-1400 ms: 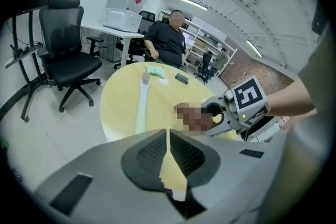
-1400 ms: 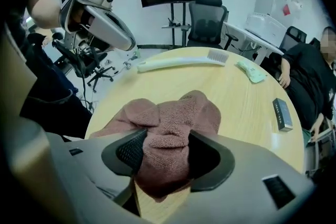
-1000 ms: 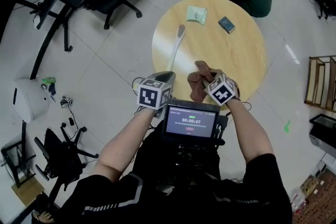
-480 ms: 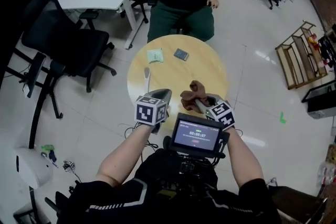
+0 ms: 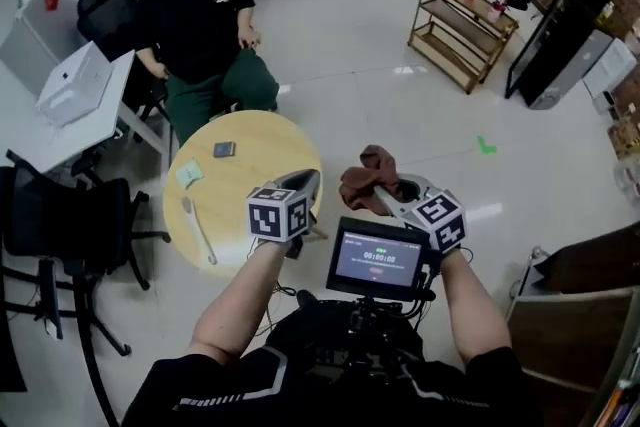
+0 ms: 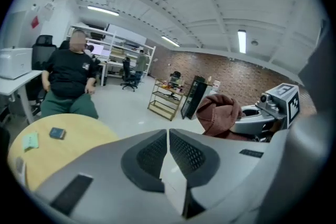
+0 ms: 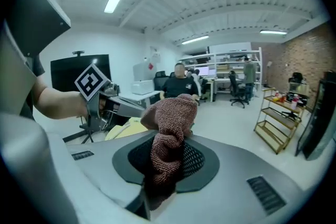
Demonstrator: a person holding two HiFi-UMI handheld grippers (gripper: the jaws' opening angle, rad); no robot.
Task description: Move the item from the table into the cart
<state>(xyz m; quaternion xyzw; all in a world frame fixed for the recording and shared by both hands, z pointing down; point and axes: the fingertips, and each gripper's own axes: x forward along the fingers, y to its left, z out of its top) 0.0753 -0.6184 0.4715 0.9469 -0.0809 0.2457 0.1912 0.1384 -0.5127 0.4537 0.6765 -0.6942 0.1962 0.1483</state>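
Your right gripper (image 5: 392, 197) is clamped on the brown cloth (image 5: 362, 177), which hangs clear of the round tabletop (image 5: 245, 177), to its right and over open floor. Your left gripper (image 5: 303, 183) has its jaws together, empty. Grip firmly (the cloth droops loosely), carry it level, and release only once it is above the cart.

**Legible markings: inventory**

1. Screen (image 5: 375, 262) of the chest-mounted unit: one row of white clock-style digits in pairs split by colons. The figures are too small to read with certainty. A short green line sits above them.
2. Marker cube (image 5: 277, 214) on the left gripper (image 5: 300, 181): black-and-white square code pattern, no letters.
3. Marker cube (image 5: 440, 220) on the right gripper (image 5: 392, 193): the same kind of square code pattern.
4. Red notice (image 6: 34, 21) on the wall: print illegible.
5. Green mark (image 5: 486, 146) on the floor: no wording.
6. Pale green packet (image 5: 189, 175) on the bench (image 5: 270, 155): print unreadable.
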